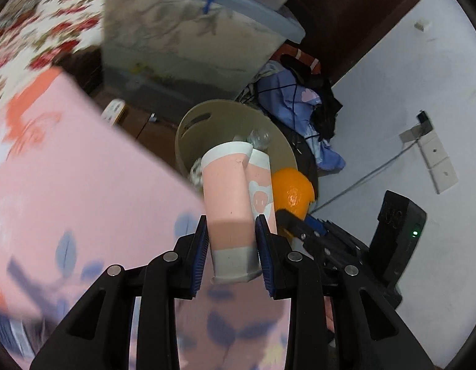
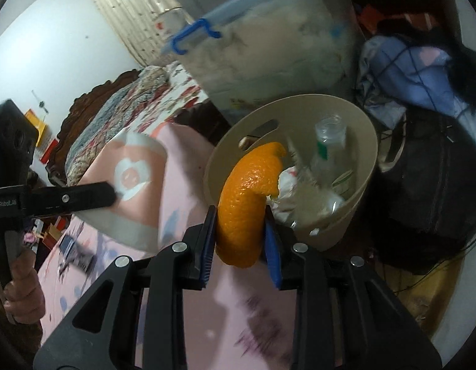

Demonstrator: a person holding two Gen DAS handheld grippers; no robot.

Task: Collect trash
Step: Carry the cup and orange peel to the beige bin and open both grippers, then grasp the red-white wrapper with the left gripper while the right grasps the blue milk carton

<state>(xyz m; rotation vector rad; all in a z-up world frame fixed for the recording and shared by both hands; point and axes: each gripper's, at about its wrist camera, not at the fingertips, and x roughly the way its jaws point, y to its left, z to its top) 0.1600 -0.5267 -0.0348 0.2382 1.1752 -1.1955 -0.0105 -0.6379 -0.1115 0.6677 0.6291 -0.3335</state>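
Observation:
My left gripper (image 1: 231, 243) is shut on a crushed pink paper cup (image 1: 228, 197) with white bands and a pig face, held upright just in front of the beige trash bin (image 1: 188, 123). The cup also shows in the right wrist view (image 2: 133, 185), with the left gripper's finger against it. My right gripper (image 2: 239, 240) is shut on a curled orange peel (image 2: 247, 197), held at the near rim of the bin (image 2: 358, 203). The peel shows in the left wrist view (image 1: 292, 192), right of the cup. The bin holds a clear plastic bottle (image 2: 330, 154) and crumpled paper (image 2: 287, 185).
A pink patterned bed sheet (image 1: 68, 185) lies below and left. A large clear storage box (image 2: 268, 46) with blue clips stands behind the bin. Piled clothes (image 2: 416, 71) and a black bag (image 2: 429, 191) sit to the right. A white wall (image 1: 407, 77) has sockets and a cable.

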